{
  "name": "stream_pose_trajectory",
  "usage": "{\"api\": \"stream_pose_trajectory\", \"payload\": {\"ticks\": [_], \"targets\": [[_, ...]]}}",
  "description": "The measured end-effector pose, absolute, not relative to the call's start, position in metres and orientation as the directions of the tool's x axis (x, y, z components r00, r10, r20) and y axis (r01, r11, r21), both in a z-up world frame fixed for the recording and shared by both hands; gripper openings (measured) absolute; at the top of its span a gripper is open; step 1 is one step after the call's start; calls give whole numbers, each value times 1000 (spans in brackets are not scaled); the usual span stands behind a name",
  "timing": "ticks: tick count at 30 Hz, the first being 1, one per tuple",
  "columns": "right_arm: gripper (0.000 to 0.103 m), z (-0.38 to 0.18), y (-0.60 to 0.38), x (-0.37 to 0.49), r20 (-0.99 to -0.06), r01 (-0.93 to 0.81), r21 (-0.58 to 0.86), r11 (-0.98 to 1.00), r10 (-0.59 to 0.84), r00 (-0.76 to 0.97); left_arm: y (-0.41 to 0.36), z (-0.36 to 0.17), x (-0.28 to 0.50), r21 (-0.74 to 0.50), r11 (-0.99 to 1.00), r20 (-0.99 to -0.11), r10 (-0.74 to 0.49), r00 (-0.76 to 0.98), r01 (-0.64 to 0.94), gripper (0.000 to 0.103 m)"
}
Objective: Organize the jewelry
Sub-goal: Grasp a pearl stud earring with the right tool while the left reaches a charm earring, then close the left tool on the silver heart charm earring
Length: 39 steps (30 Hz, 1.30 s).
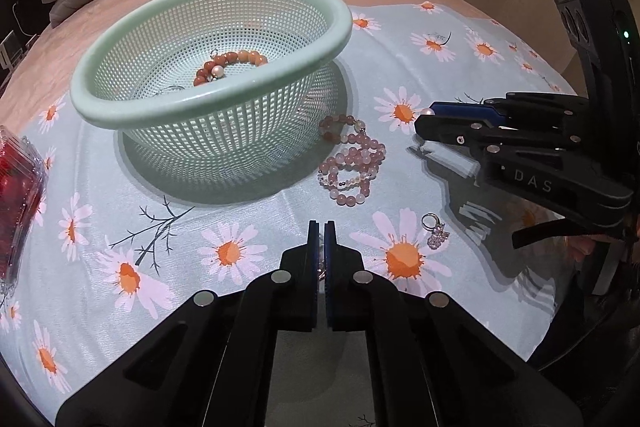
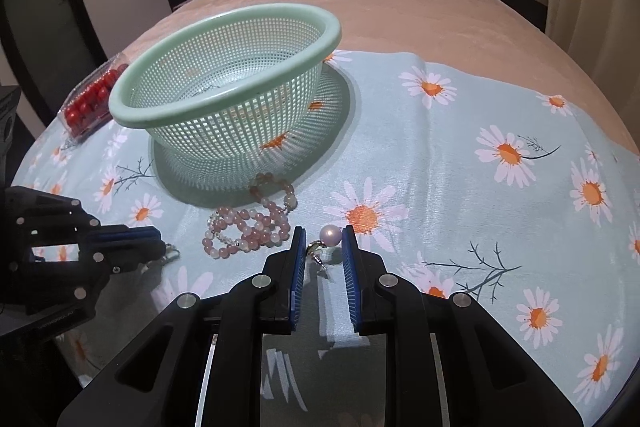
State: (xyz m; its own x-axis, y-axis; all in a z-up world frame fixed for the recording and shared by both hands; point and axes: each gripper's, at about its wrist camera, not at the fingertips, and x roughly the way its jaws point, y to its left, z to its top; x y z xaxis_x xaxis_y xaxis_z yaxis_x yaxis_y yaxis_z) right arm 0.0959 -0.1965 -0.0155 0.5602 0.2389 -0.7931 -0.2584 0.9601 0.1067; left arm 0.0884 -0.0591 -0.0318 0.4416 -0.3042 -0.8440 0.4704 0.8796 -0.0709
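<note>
One orange bead bracelet [image 1: 230, 65] is already lying in the green mesh basket [image 1: 208, 27]. I am clenching my left jaws [image 1: 319, 231] on a small clasp [image 2: 170, 253], my right jaws [image 2: 323, 241] on a pearl earring [image 2: 330, 235]; pink bead bracelets [image 1: 352, 157] and a ring [image 1: 434, 225] beside the basket are waiting.

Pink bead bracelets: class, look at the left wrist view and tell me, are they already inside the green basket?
No, the pink bead bracelets lie on the daisy cloth beside the green basket, outside its rim.
</note>
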Motion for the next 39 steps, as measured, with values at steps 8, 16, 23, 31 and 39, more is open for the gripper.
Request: {"api": "stream_pose_trajectory", "payload": {"ticks": [8, 16, 23, 31, 39], "targets": [[17, 3, -194, 77, -774, -272, 97, 958, 244, 585, -51, -16, 77, -60, 886, -831, -299, 468, 460, 3], [17, 7, -193, 69, -775, -291, 91, 952, 251, 580, -45, -29, 81, -57, 905, -845, -268, 463, 421, 42], [17, 4, -199, 70, -782, -283, 87, 955, 242, 575, -48, -45, 99, -86, 910, -861, -272, 429, 405, 42], [17, -1, -202, 73, -789, -277, 89, 957, 237, 567, -54, -51, 107, -78, 902, -878, -264, 399, 424, 14], [17, 9, -204, 69, -773, -273, 88, 958, 239, 587, -47, -31, 94, -121, 881, -857, -326, 400, 458, 14]]}}
